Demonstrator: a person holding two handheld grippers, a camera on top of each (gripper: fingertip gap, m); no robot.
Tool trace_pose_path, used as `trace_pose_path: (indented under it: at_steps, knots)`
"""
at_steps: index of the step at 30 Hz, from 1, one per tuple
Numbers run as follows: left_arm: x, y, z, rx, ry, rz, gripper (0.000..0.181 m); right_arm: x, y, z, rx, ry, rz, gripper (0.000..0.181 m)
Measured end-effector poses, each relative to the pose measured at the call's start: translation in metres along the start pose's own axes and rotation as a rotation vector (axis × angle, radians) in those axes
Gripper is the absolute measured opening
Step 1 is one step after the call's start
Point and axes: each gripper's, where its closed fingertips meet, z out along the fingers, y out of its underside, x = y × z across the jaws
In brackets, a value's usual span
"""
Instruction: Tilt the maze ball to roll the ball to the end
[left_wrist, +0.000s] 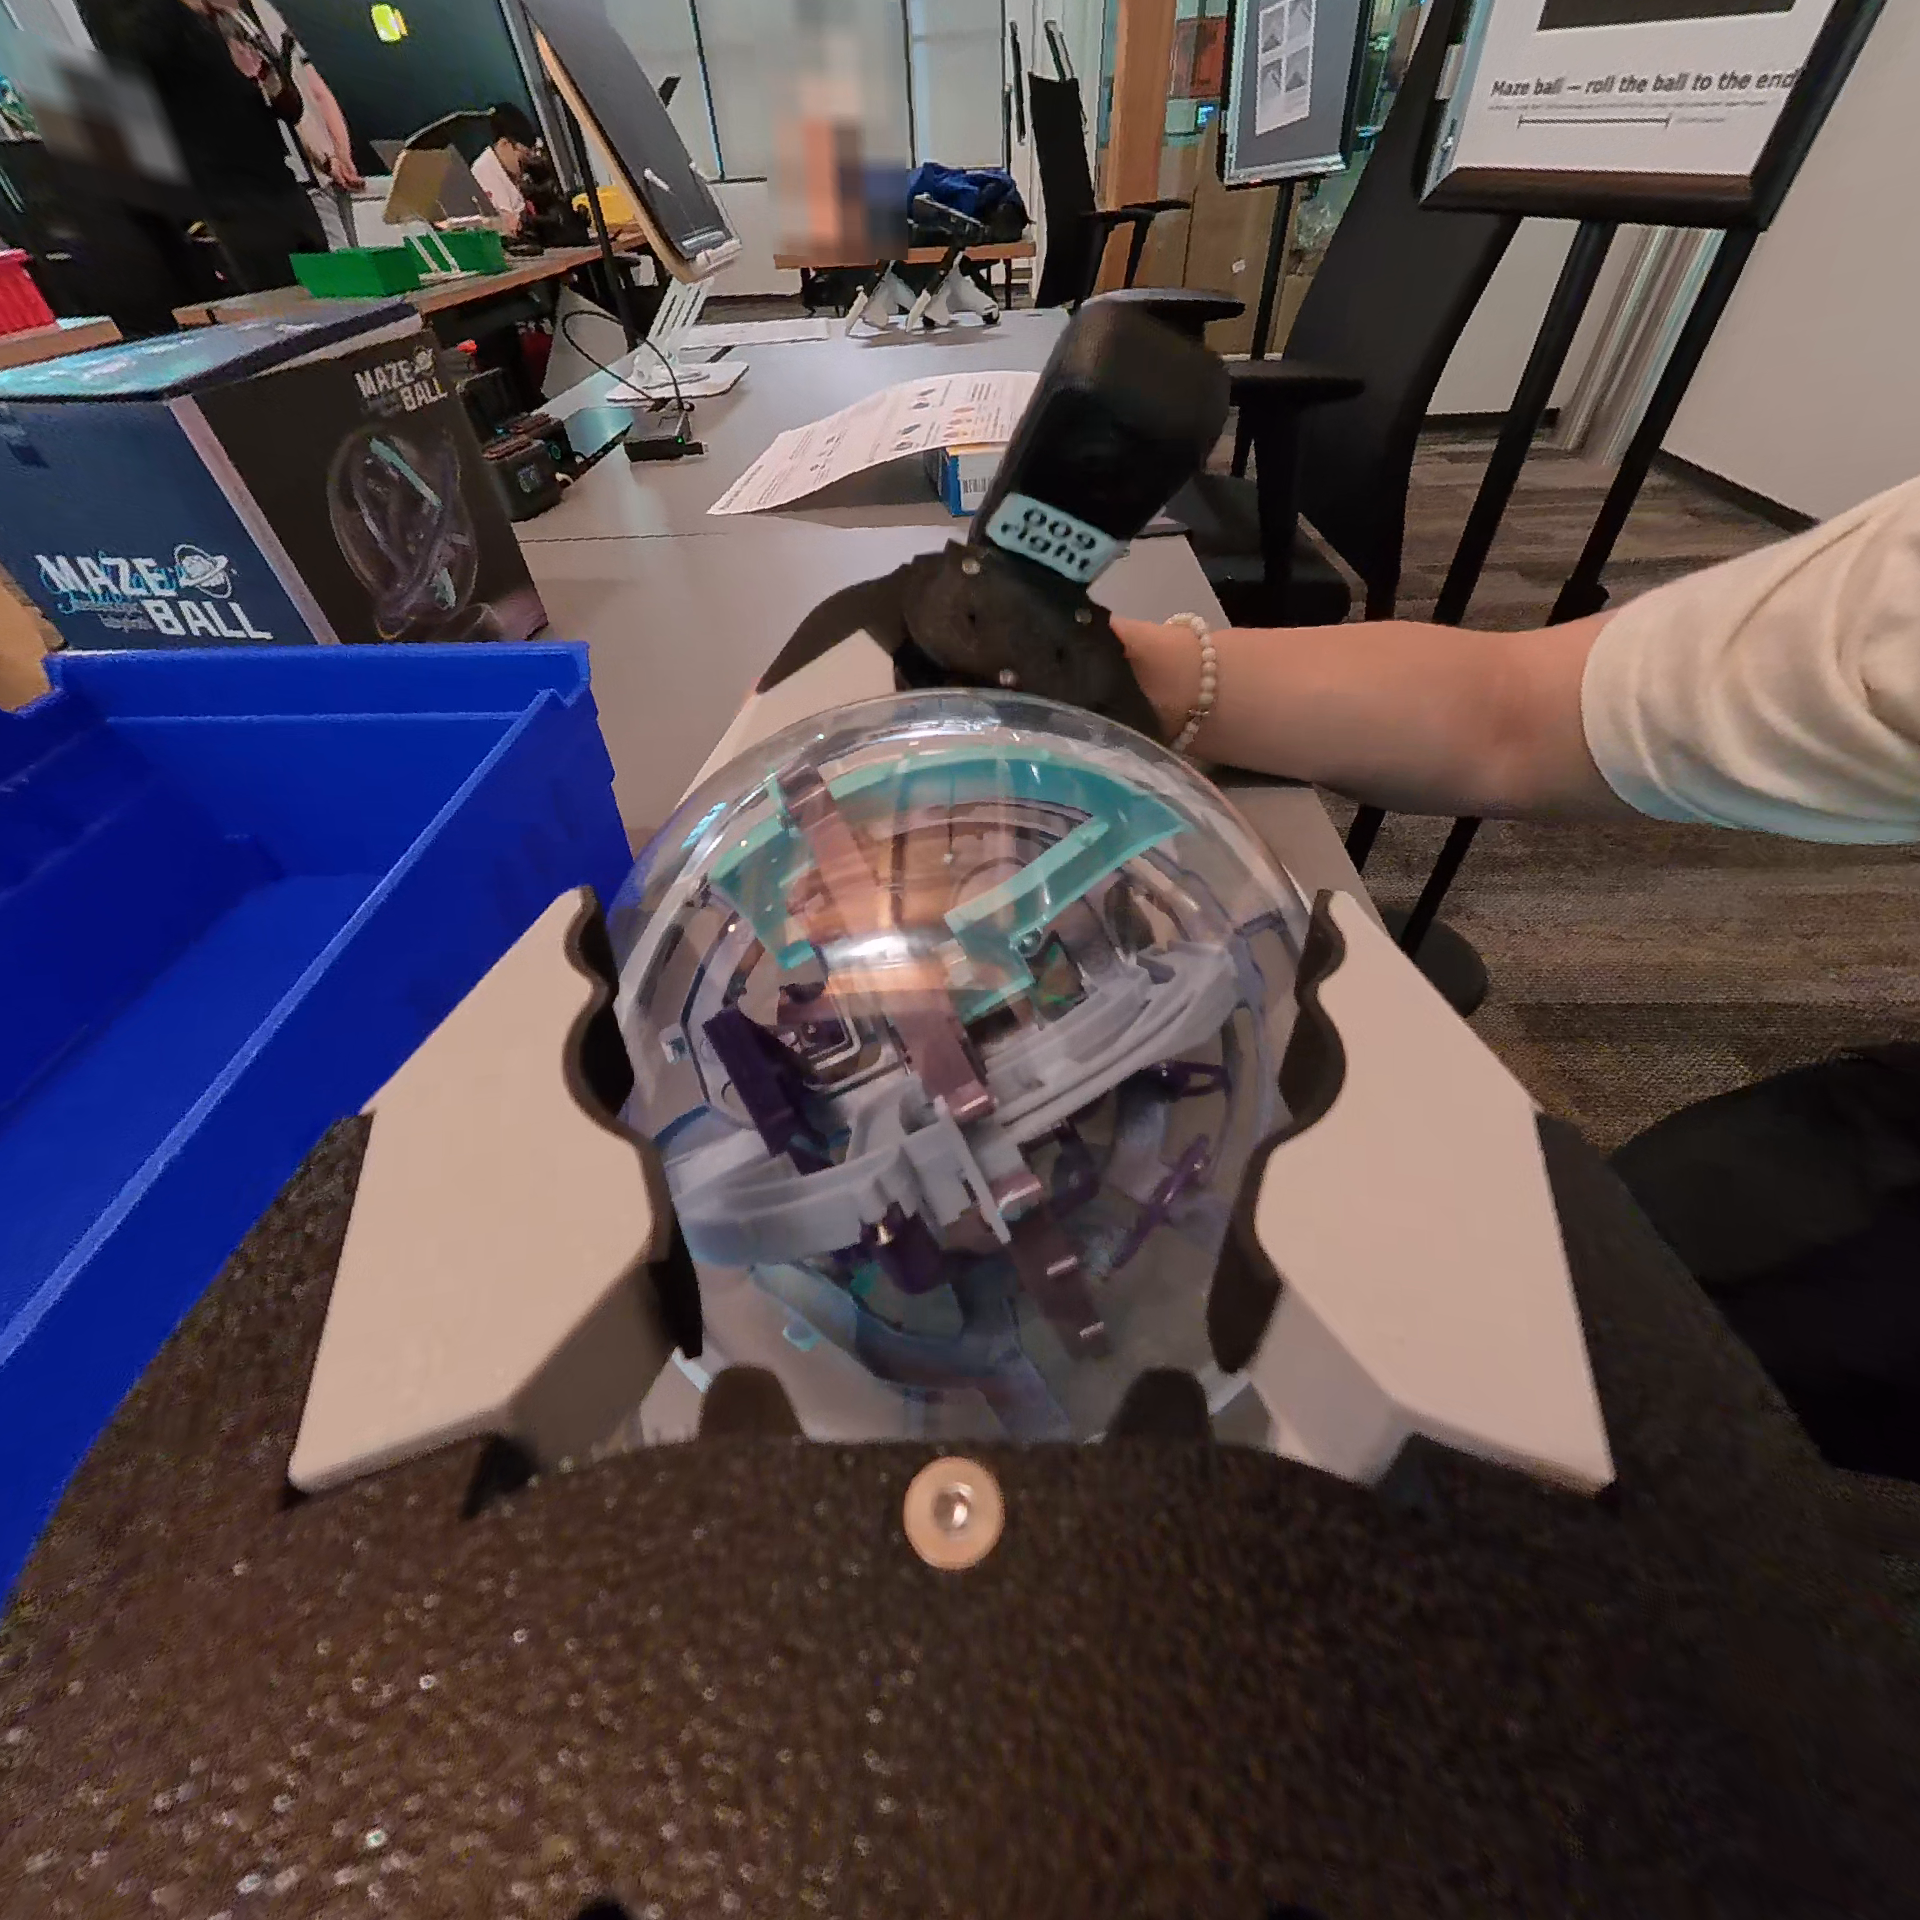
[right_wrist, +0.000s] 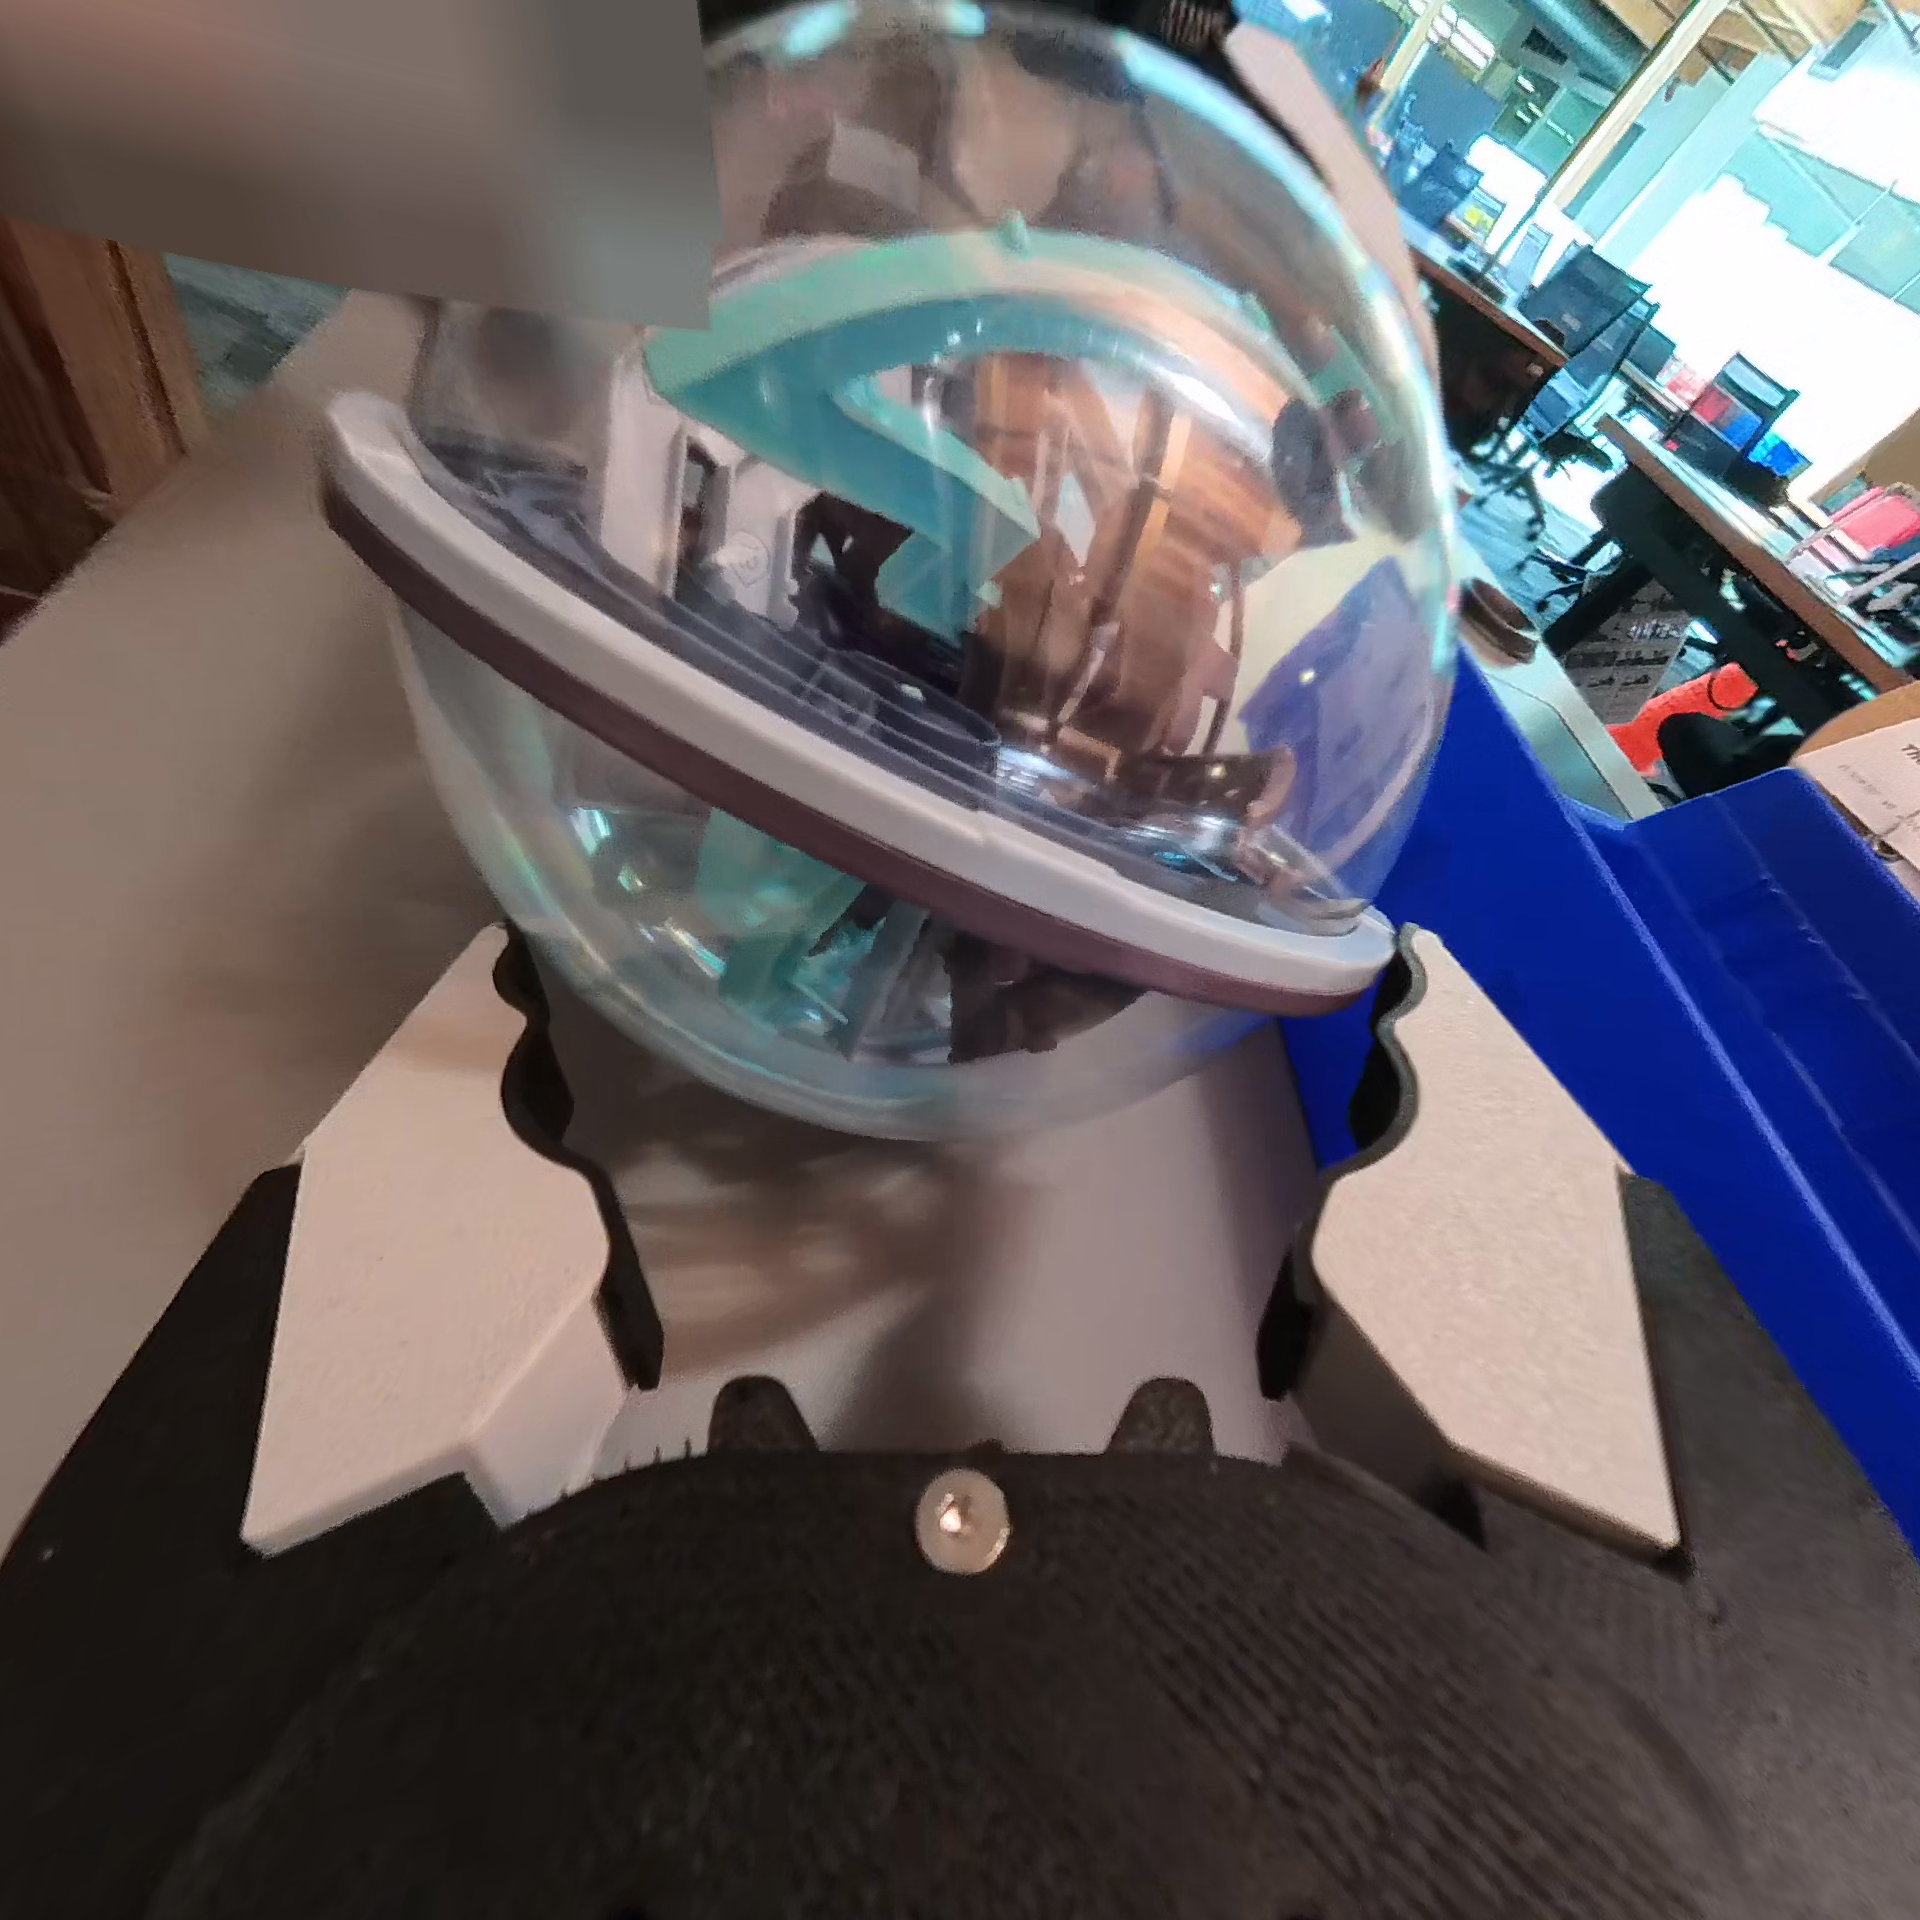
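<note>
You have the maze ball (left_wrist: 956, 1049) cradled between two grippers above the grey desk (left_wrist: 665, 613), just to the right of the blue bin (left_wrist: 260, 935) as the left wrist view shows it. Your left gripper (left_wrist: 956, 1101) has its jaws spread wide, both inner pads pressed against the clear shell on either side. Your right gripper (right_wrist: 956, 1122) meets the ball from the far side; its jaws are also parted wide, one fingertip against the white and brown seam ring (right_wrist: 831, 769), but I cannot tell whether the other one touches the shell.

The ring sits tilted, lower toward the bin. The small ball inside is not visible among the teal and purple tracks, so find it before you tip further.

To do this step well, I would say: rotate both wrists together around the ball's centre, slowly, so the shell does not slip on the smooth pads. Keep even inward pressure from both sides. Make small tilts, pause, let the ball settle, then correct. Stay clear of the bin wall as you turn
</note>
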Motion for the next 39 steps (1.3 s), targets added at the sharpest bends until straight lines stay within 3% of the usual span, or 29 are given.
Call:
trace_pose_path:
  at_steps: [3, 6, 8, 10, 15, 19, 31, 39]
  knots:
    - [-0.002, 0.0, 0.0, -0.008, -0.008, -0.015, 0.126, 0.002, -0.021, -0.019, 0.102, -0.044, 0.09, 0.142]
    - [-0.003, 0.0, 0.002, -0.007, -0.018, -0.027, 0.126, 0.016, -0.061, -0.043, 0.35, -0.003, 0.139, 0.143]
    - [-0.003, -0.001, 0.004, -0.006, -0.023, -0.029, 0.126, 0.022, -0.073, -0.046, 0.425, 0.036, 0.138, 0.142]
    - [-0.004, -0.002, 0.007, -0.005, -0.032, -0.026, 0.126, 0.023, -0.07, -0.037, 0.383, 0.069, 0.098, 0.141]
    - [-0.006, -0.004, 0.013, -0.02, -0.051, 0.006, 0.126, 0.006, -0.069, -0.028, 0.369, -0.024, 0.088, 0.121]
    - [-0.011, -0.003, 0.013, -0.023, -0.102, 0.074, 0.127, 0.01, -0.06, -0.028, 0.314, 0.019, 0.046, 0.122]
    - [-0.031, -0.007, -0.011, 0.066, -0.174, 0.056, 0.116, 0.016, -0.039, -0.019, 0.216, 0.075, 0.017, 0.124]
    - [-0.06, -0.006, -0.036, 0.025, -0.311, -0.058, 0.121, 0.02, -0.028, -0.009, 0.161, 0.117, 0.02, 0.125]
